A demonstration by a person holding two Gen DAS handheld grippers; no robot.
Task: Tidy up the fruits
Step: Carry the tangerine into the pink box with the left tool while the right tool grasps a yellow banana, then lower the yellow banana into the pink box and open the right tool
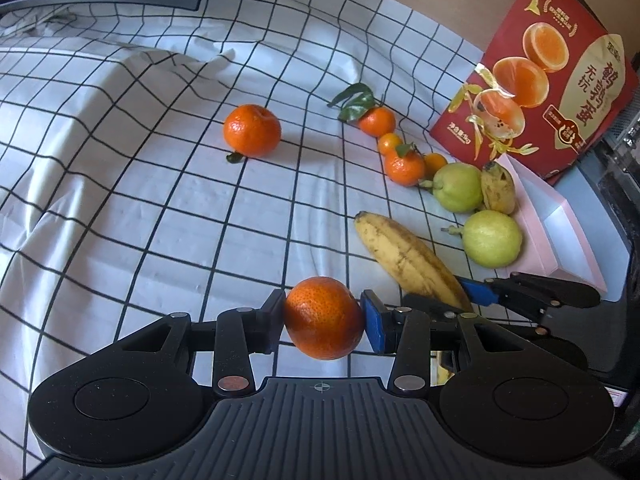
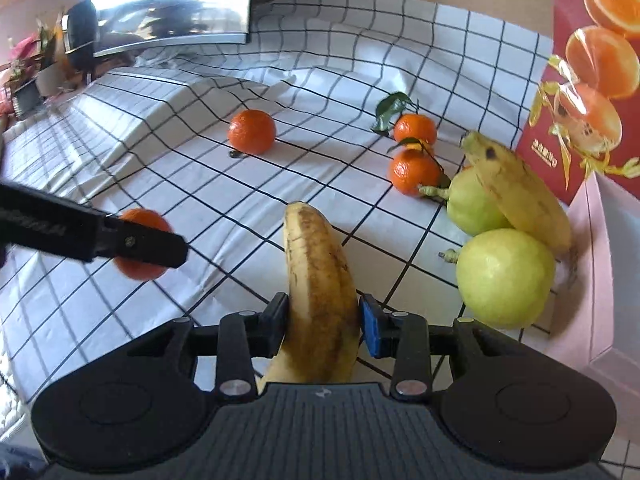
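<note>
The right tongs point(image 2: 322, 322) are clamped across the near end of the big banana point(image 2: 320, 292). Its long axis runs straight away from them, tip pointing toward the far edge of the checked bench point(image 2: 240, 208), so any swing carries the whole length. The small banana point(image 2: 520, 192) and two green fruits lie just beside it, toward the bench's right edge, nearer this hand. The left tongs point(image 1: 322, 318) are clamped on an orange point(image 1: 324, 318), well apart from the loose oranges farther back.

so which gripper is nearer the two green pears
Right. The right gripper, shut on a banana, sits just beside the pears; the left gripper, holding an orange, is farther off.
</note>
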